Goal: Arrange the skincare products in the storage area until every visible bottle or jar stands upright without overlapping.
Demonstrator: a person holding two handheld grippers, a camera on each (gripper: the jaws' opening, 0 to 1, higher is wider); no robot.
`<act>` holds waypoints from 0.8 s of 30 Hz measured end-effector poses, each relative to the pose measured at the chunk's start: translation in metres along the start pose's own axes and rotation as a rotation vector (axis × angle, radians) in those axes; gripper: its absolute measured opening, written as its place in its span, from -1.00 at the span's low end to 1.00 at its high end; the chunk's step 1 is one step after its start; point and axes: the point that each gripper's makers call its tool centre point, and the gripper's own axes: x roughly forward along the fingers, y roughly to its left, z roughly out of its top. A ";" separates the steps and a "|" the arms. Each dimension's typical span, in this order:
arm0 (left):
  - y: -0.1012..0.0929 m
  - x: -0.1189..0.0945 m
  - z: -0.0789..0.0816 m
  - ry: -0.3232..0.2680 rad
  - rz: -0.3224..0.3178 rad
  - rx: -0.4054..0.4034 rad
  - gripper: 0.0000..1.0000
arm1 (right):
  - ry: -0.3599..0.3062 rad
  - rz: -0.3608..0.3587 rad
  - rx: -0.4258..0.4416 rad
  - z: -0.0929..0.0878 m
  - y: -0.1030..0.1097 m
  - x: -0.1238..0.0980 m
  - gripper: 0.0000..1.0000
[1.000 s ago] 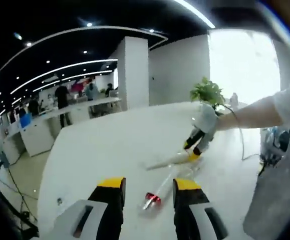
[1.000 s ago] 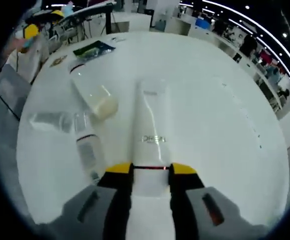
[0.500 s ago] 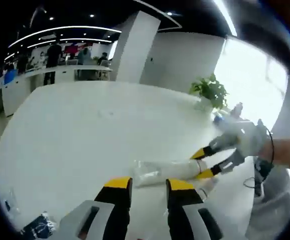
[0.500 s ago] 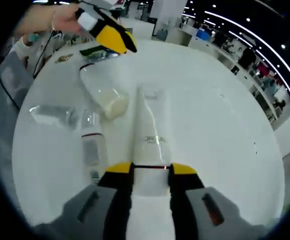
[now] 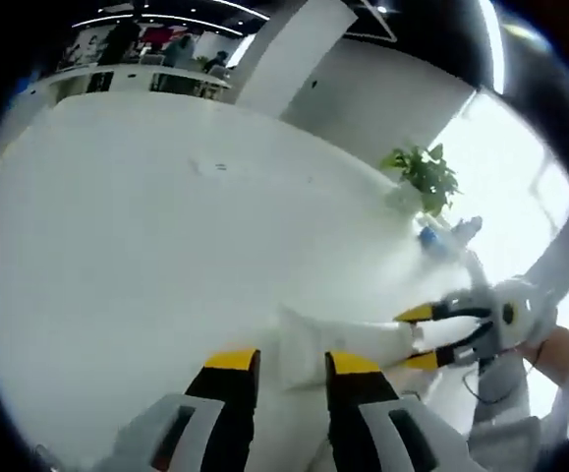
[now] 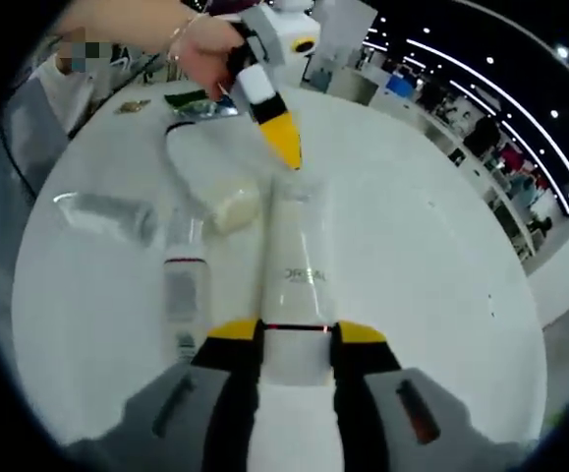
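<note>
The right gripper (image 6: 295, 339) was clamped on the tube (image 6: 295, 265), which lay flat on the table (image 6: 431, 256). Over the last second the left gripper (image 6: 282, 147) had come in to the tube's far end, jaws apart, nothing held. A bottle (image 6: 184, 280) and jar (image 6: 210, 182) lay toppled beside it. Judged: a two-handed lift to stand the tube was starting.

On the white table (image 6: 441, 256) lay one white tube (image 6: 297, 285), one clear bottle with a cream cap (image 6: 210, 182), one slim bottle with a red band (image 6: 183, 285), one clear flat pack (image 6: 102, 214), and two small packets (image 6: 191, 98); one potted plant (image 5: 424, 175) stood by.
</note>
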 end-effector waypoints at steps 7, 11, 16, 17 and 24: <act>-0.009 0.005 -0.004 0.005 -0.072 -0.019 -0.45 | -0.027 -0.024 -0.024 0.001 0.002 -0.001 -0.45; -0.009 0.012 0.006 -0.076 -0.112 -0.126 -0.51 | -0.039 -0.037 -0.012 0.002 0.003 -0.001 -0.45; -0.008 0.004 0.006 -0.069 -0.048 0.005 -0.74 | -0.060 -0.064 0.020 0.002 0.001 -0.003 -0.45; -0.016 0.003 0.011 -0.088 -0.081 0.017 -0.74 | -0.068 -0.066 0.046 0.001 0.001 -0.003 -0.45; -0.038 -0.016 0.029 -0.135 -0.140 0.003 -0.80 | -0.097 -0.099 0.117 -0.001 -0.001 -0.005 -0.43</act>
